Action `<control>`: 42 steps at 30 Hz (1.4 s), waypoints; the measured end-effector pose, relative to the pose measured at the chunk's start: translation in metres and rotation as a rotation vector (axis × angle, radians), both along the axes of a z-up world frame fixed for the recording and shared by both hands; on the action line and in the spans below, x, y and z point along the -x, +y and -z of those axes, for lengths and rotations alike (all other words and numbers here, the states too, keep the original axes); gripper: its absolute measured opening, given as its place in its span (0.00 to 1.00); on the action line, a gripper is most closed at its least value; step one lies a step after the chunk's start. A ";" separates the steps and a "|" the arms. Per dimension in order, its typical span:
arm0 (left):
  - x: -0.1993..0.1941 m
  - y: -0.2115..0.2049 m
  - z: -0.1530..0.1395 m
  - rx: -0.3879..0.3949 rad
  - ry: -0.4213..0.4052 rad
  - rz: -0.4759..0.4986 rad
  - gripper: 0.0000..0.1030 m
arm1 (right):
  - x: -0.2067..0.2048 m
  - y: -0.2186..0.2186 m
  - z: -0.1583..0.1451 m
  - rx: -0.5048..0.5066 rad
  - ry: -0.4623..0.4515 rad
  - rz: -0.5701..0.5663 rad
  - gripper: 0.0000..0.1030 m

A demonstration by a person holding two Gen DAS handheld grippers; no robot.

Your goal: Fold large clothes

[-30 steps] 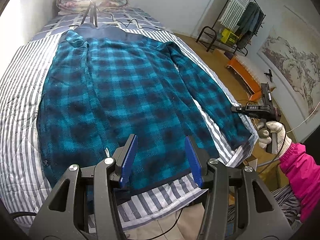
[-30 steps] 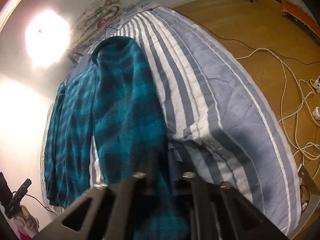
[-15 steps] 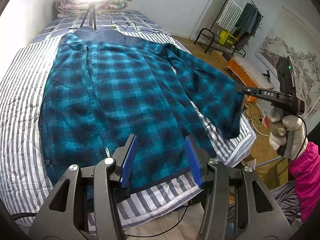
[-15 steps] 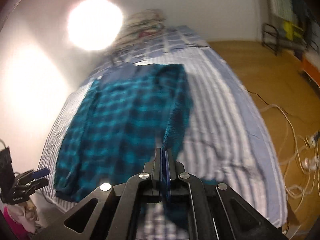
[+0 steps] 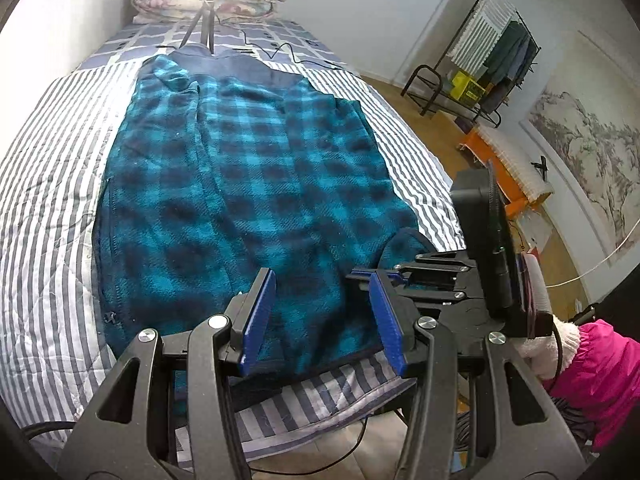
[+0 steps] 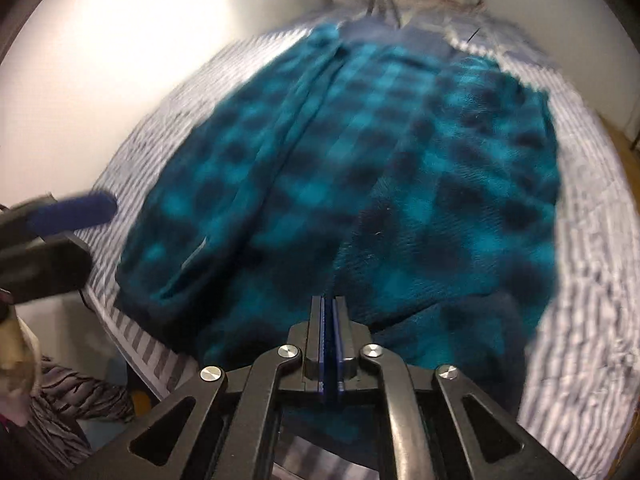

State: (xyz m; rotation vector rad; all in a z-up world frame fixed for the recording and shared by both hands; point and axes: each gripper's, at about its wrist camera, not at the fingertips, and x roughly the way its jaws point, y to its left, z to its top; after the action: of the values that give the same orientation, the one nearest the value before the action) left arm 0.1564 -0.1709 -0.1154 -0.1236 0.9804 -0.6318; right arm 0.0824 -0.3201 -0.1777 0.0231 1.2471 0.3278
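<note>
Our jacket [image 5: 248,200] lies lengthwise on the bed [image 5: 44,208], hem nearest us. Our right gripper [image 6: 329,312], just easing apart, pinches its sleeve over the hem; our left gripper [image 5: 320,312] gapes empty.

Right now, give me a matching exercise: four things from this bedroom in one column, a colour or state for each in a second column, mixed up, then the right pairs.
Things:
1. plaid jacket
2. left tool
3. bedspread
4. sleeve

Colours or states:
A. grey and white stripes
B. bright pink
C. teal and dark checks, spread on the bed
D. blue pads standing apart, nothing between them

Pairs: 1-C, 2-D, 3-A, 4-B
</note>
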 end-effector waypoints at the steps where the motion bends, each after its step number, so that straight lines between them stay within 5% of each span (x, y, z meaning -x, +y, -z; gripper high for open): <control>1: 0.000 0.001 0.001 0.000 0.003 0.000 0.48 | 0.000 0.000 0.001 -0.005 0.008 -0.003 0.14; 4: 0.001 0.003 0.005 0.004 0.018 0.000 0.48 | 0.006 -0.013 -0.017 -0.114 -0.011 0.001 0.29; 9: 0.003 -0.001 0.012 0.020 0.059 0.007 0.48 | 0.020 -0.063 -0.056 -0.231 -0.108 0.118 0.31; 17: 0.004 -0.023 0.015 0.018 0.070 0.039 0.48 | 0.042 -0.144 -0.023 -0.210 -0.033 0.346 0.34; 20: 0.003 -0.028 0.017 0.012 0.066 0.043 0.48 | 0.047 -0.138 -0.014 -0.259 0.004 0.319 0.33; 23: 0.002 -0.027 0.019 0.009 0.068 0.035 0.48 | 0.055 -0.113 -0.013 -0.400 0.058 0.179 0.33; 27: -0.001 -0.022 0.022 0.009 0.077 0.018 0.48 | 0.075 -0.081 -0.031 -0.428 0.054 -0.021 0.33; 32: 0.000 -0.023 0.026 0.010 0.089 0.027 0.48 | 0.079 -0.105 -0.048 -0.527 0.013 0.000 0.36; 42: 0.012 -0.054 0.061 0.047 0.207 0.071 0.48 | 0.013 -0.172 -0.010 -0.320 0.000 0.360 0.37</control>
State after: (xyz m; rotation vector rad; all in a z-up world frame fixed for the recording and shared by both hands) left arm 0.1441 -0.2248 -0.1768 -0.1999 1.1736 -0.7178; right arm 0.0696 -0.4922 -0.1678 0.5161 1.1539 0.2098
